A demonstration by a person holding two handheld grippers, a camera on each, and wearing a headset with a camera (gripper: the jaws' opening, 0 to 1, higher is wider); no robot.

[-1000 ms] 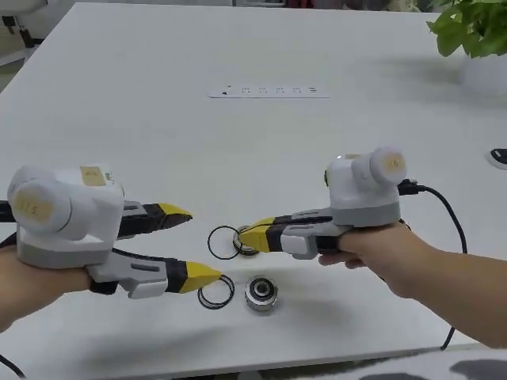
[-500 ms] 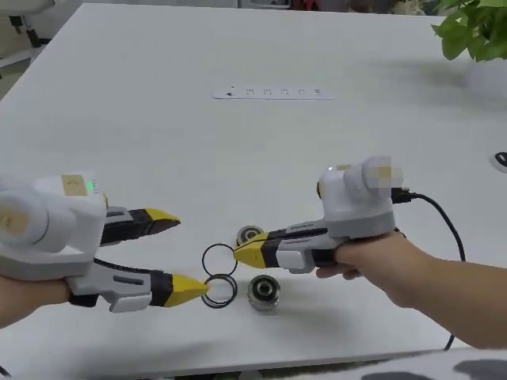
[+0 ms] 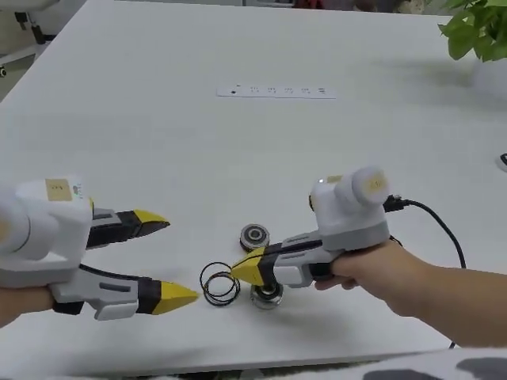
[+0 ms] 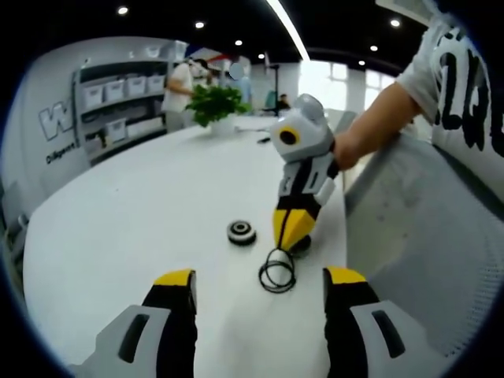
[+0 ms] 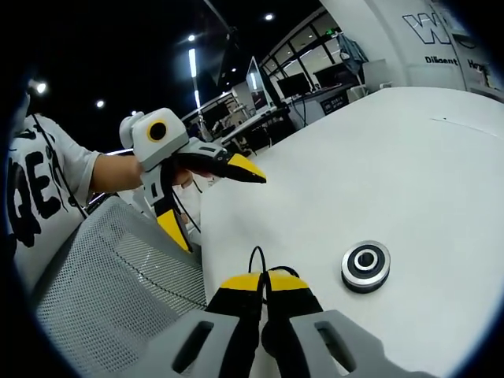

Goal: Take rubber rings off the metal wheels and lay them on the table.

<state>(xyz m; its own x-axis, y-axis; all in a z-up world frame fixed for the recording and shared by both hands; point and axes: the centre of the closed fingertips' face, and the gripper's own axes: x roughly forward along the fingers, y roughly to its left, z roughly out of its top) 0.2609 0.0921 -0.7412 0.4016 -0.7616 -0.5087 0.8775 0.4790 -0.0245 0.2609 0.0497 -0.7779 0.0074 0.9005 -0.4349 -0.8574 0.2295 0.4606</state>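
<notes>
The rubber rings [image 3: 219,286] sit overlapped on the bench [image 3: 238,150], just left of a metal wheel [image 3: 266,296]. A second wheel [image 3: 254,235] stands just behind. Your right claw [image 3: 247,270] is pinched together on the edge of the top ring [image 3: 215,276]. Your left claw [image 3: 176,258] hovers near, its jaws wide apart.

Could not read the print on the strip [image 3: 277,91] far beyond the free wheel [image 3: 254,235]. Saw only part of a second wheel [image 3: 268,297] just beside it, under the right gripper [image 3: 239,271]. Could not judge any grip on the rubber rings [image 3: 220,286] at its closed tips. Lost the rear of the left gripper [image 3: 181,258] at the picture's edge, left of that wheel.
</notes>
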